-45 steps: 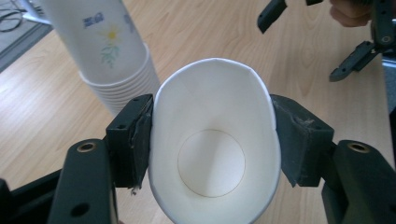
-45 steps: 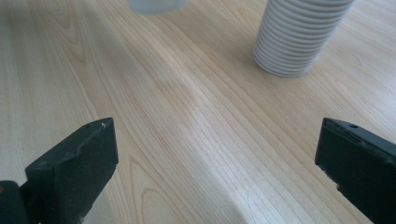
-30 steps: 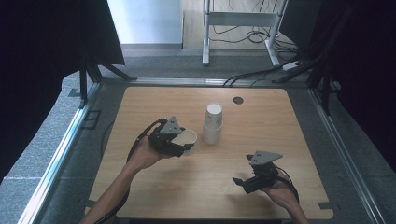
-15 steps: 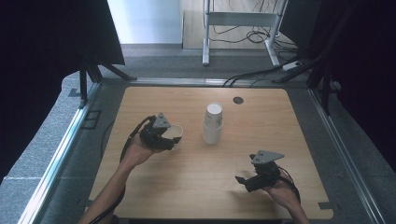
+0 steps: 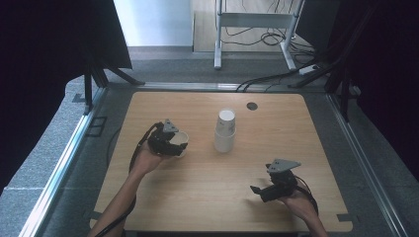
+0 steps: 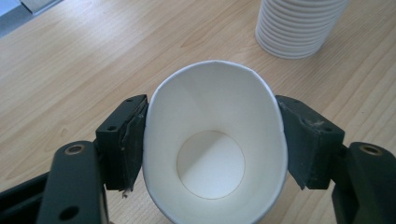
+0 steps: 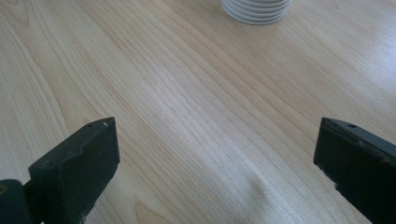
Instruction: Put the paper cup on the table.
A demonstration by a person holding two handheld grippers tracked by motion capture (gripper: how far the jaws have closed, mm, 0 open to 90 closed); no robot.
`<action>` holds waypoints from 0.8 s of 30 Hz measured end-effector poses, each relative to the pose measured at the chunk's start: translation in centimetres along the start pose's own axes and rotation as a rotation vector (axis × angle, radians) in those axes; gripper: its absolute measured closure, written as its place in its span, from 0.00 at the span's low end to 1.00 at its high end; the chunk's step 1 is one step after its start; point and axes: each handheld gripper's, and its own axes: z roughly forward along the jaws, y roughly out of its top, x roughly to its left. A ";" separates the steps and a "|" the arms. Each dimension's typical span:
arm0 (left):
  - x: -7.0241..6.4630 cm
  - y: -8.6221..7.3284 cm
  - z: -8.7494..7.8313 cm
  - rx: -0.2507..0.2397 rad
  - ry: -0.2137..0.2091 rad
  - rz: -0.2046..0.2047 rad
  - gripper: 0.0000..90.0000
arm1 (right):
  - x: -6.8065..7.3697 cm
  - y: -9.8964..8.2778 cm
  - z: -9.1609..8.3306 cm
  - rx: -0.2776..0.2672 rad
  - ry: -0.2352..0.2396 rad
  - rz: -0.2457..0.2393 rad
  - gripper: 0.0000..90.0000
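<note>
A white paper cup [image 6: 210,154] sits between the jaws of my left gripper [image 6: 212,121], its mouth toward the camera and squeezed into an oval. Both pads [image 6: 133,140] touch its sides; the jaws have just been opening a little. From above, the left gripper [image 5: 174,144] holds this cup [image 5: 181,140] at the table's left centre, left of a stack of upside-down white paper cups [image 5: 225,131]. The stack [image 6: 299,25] stands beyond the held cup. My right gripper [image 5: 258,191] is low near the front right, and its jaws [image 7: 217,135] stand wide open over bare wood.
The wooden table [image 5: 296,123] has a small dark round grommet [image 5: 252,105] near its far edge. Metal rails and grey floor surround the table. The base of the stack [image 7: 256,9] lies ahead of the right gripper.
My left hand has carried the cup left, away from the stack, and lower toward the table. The right hand has stayed in place.
</note>
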 end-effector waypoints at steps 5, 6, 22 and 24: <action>-0.1 -0.2 0.7 0.004 0.004 -0.017 0.32 | 0.0 0.0 0.1 0.004 0.003 -0.002 0.00; -0.2 -0.2 0.8 0.005 0.003 -0.019 0.31 | 0.1 0.0 0.2 0.005 0.004 -0.004 0.00; -0.3 0.1 0.6 -0.020 -0.017 -0.070 0.08 | 0.2 -0.1 0.2 0.014 0.010 -0.015 0.00; -0.4 0.3 0.0 -0.040 -0.022 -0.069 0.07 | 0.2 -0.1 0.2 0.011 0.007 -0.014 0.00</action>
